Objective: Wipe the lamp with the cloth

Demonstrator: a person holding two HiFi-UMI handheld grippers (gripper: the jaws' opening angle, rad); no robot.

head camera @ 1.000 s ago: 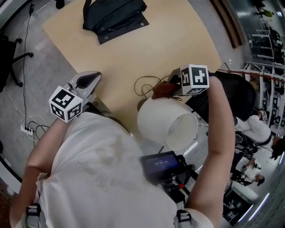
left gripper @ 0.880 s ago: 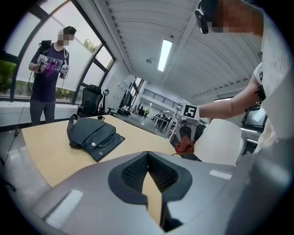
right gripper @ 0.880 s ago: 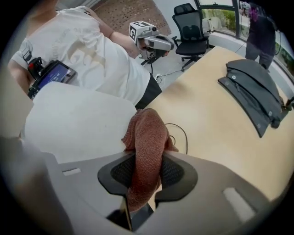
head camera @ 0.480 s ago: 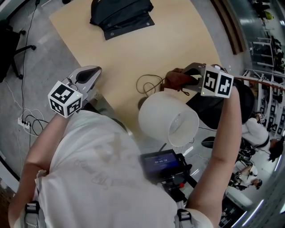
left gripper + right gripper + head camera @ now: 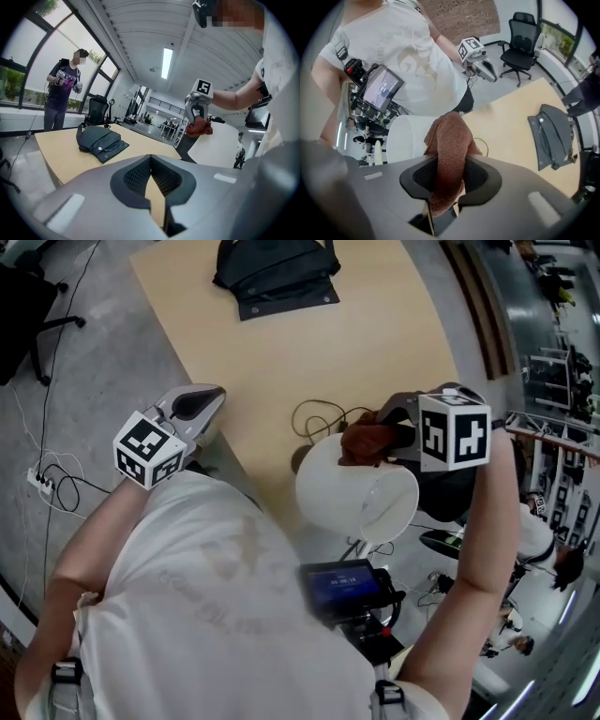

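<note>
Right gripper [image 5: 450, 169]: its jaws are closed on the reddish-brown cloth [image 5: 365, 442]. In the right gripper view a fold of the cloth runs up between the jaws and stands out beyond their tips.
Cloth: it lies against the outer wall of the white lampshade [image 5: 349, 495], on the side far from the person. In the left gripper view it touches the upper edge of the shade.
Lamp: it stands at the near edge of the wooden desk [image 5: 309, 343], just in front of the person. In the head view the shade is tilted, and its open end faces down and to the right in the picture.
Left gripper [image 5: 216, 396]: its jaws are together with nothing between them. It is held over the left edge of the desk, well apart from the lamp.
Cord [image 5: 317, 416]: a thin dark cord lies in loops on the desk, just beside the lamp.
Black bag [image 5: 277, 273]: it lies flat at the far end of the desk, well apart from the lamp.
Background: a person [image 5: 62, 89] stands near the windows.
</note>
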